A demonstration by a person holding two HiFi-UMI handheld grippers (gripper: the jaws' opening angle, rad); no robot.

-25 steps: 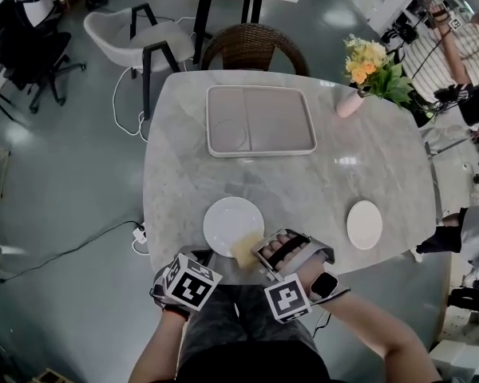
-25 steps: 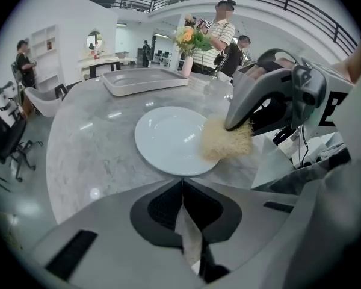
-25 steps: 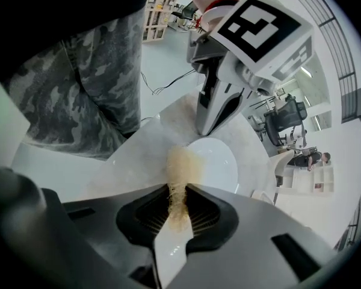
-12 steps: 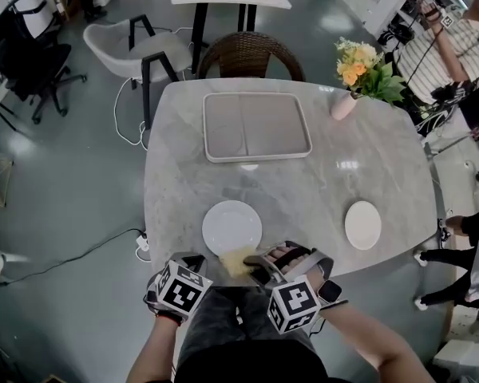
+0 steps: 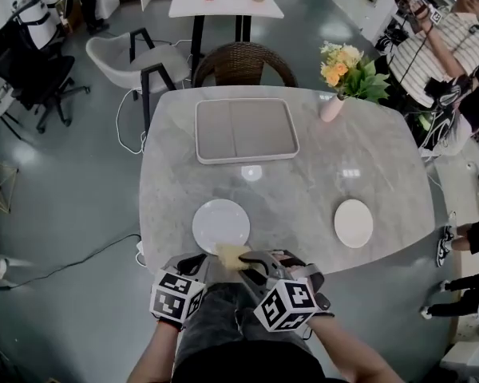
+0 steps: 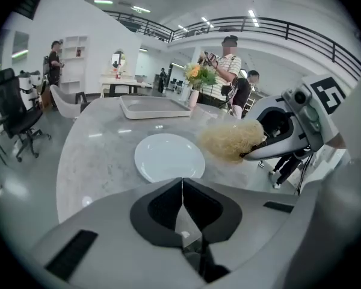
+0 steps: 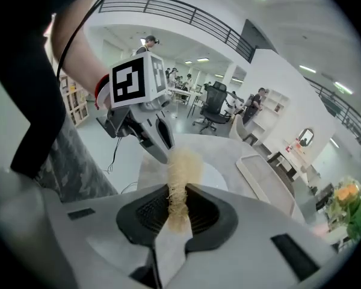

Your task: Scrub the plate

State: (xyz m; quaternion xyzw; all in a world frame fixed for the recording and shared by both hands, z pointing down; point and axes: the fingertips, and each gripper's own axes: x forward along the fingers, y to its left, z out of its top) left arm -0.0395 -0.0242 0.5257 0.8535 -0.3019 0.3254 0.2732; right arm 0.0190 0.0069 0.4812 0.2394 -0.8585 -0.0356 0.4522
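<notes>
A round white plate (image 5: pixel 220 225) (image 6: pixel 169 156) lies on the marble table (image 5: pixel 303 182) near its front edge. My right gripper (image 5: pixel 251 262) (image 7: pixel 177 200) is shut on a pale yellow fibre scrubber (image 5: pixel 232 255) (image 7: pixel 182 173) (image 6: pixel 230 139), which it holds just at the plate's near rim. My left gripper (image 5: pixel 193 266) (image 6: pixel 182 182) is shut and empty, hovering at the table's front edge just short of the plate. In the right gripper view the left gripper (image 7: pixel 145 122) points at the scrubber from close by.
A grey rectangular tray (image 5: pixel 246 130) sits at the far middle of the table. A second small white plate (image 5: pixel 354 223) lies at the front right. A pink vase of flowers (image 5: pixel 341 74) stands at the back right. A wicker chair (image 5: pixel 243 64) is behind the table; a person stands beyond the far right corner.
Both grippers have drawn back toward the table's near edge. The scrubber has moved from over the plate's right rim to its near rim. The head view has shifted.
</notes>
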